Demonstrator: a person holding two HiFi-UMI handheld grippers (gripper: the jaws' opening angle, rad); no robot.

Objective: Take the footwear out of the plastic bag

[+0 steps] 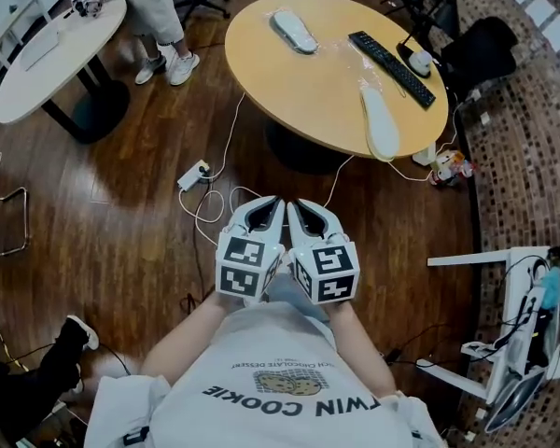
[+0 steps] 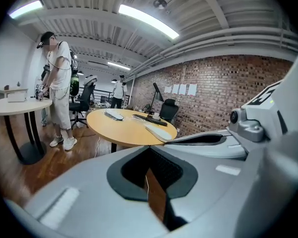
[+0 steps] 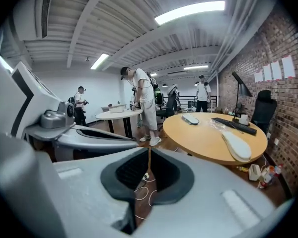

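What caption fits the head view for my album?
Shut and side by side, left gripper and right gripper face a round table with two slippers and a keyboard.

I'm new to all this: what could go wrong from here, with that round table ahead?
1. A power strip and white cables lie on the floor between the person and the round table; stepping forward could mean tripping.
2. The near slipper lies right at the table's edge; a nudge might knock it off.
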